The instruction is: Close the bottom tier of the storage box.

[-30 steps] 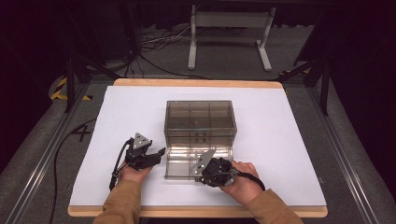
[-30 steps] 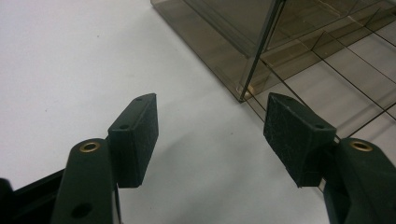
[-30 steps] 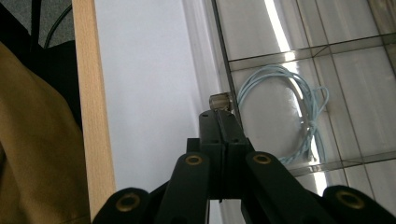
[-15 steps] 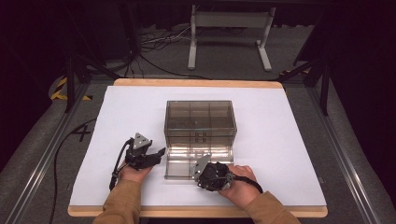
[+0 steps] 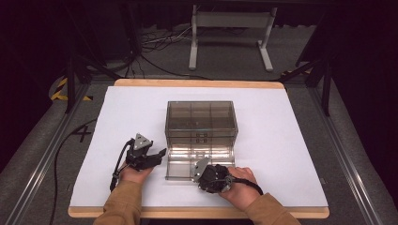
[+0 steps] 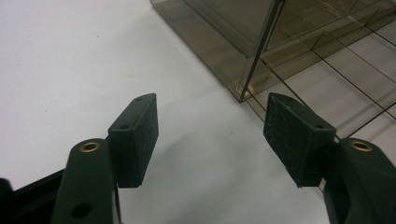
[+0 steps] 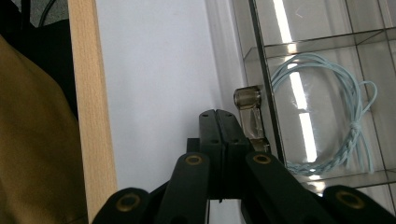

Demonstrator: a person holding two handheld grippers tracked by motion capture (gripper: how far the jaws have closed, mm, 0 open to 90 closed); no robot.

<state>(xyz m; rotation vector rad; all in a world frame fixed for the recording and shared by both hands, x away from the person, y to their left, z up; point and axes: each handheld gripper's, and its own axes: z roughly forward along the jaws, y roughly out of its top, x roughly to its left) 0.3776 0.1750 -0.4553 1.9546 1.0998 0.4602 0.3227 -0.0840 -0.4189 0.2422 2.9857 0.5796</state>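
One smoky transparent plastic drawer cabinet (image 5: 201,123) stands near the middle of a white sheet-covered table (image 5: 281,145) with a pale wooden edge, and its single pulled-out drawer (image 5: 199,161), divided into compartments, projects from the cabinet's lower front toward the person. Two hand-held black two-jaw grippers are present. The left gripper (image 5: 159,154) lies just beside the drawer's left side, its jaws spread wide apart and holding nothing; in the left gripper view its textured pads (image 6: 289,128) frame bare table near the cabinet's lower corner, the right-hand one overlapping the edge of the drawer. The right gripper (image 5: 199,169) sits at the front edge of the drawer, its jaws pressed flat together with nothing between them; in the right gripper view (image 7: 223,123) they lie just beside the drawer's small clear handle tab (image 7: 248,105), and contact with it cannot be judged. One coil of pale blue cord (image 7: 327,121), twisted along part of its length, rests in a drawer compartment just beyond the handle. Two mustard-coloured sleeves (image 5: 124,206) enter from the near table edge. Beyond the cabinet, the room is dark, with grey carpet, black cables and a white metal stand (image 5: 230,35).
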